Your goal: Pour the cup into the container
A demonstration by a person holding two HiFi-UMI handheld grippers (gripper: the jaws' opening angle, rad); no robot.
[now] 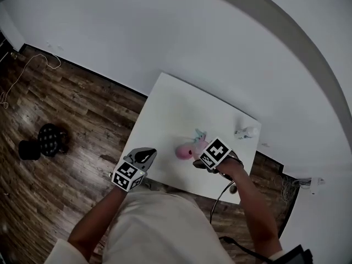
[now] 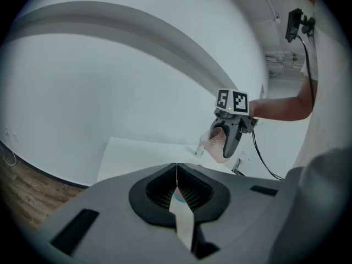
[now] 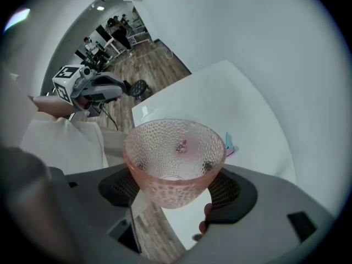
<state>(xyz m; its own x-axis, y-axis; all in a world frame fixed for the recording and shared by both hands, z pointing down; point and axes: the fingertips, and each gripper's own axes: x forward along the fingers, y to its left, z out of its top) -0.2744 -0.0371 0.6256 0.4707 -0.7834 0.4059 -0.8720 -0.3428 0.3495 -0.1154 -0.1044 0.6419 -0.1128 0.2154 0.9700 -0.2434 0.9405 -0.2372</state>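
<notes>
Two grippers hung over the near side of a white table (image 1: pixel 176 106). Far left in the head view, a dark round object (image 1: pixel 48 139) lay on the wood floor (image 1: pixel 82 109), too dim to identify.

The left gripper (image 1: pixel 144 156) sat at the table's near-left edge. Only its own view showed its jaws pressed together on nothing, with just a thin slit between them.

Further right, the right gripper (image 1: pixel 196 158) was clamped on a pink dimpled cup (image 3: pixel 173 161), held above the table near its front edge. The head view gave the cup as a mere pink blob. The left gripper view showed it tilted, mouth turned toward the left gripper. The right gripper view looked into that mouth. No contents could be made out there, only a faint speck in the glass.

Just beyond the cup, a small teal and pink thing (image 1: pixel 201 135) lay on the table, partly cut off by the cup's rim in the right gripper view. At the table's far right corner stood a small pale object (image 1: pixel 246 132), too small to identify.
</notes>
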